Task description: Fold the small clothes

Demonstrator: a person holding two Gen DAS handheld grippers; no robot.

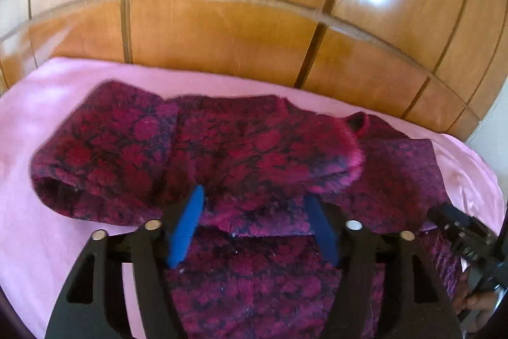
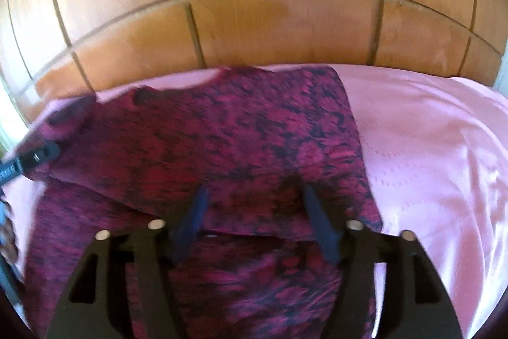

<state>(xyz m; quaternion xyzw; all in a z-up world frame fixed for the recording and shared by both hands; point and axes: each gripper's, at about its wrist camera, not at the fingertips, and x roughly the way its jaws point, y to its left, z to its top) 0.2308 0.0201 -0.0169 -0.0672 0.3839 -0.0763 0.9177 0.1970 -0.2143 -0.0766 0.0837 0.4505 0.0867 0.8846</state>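
Note:
A magenta and dark patterned knit sweater lies on a pink sheet, partly folded, one sleeve spread to the left. My left gripper is open, its blue fingers over a folded edge of the sweater, gripping nothing. My right gripper is open above the same sweater, close to a fold edge. The right gripper's body shows at the right edge of the left wrist view. The left gripper's body shows at the left edge of the right wrist view.
A wooden panelled wardrobe stands right behind the bed; it also fills the back of the right wrist view. Bare pink sheet extends to the right of the sweater.

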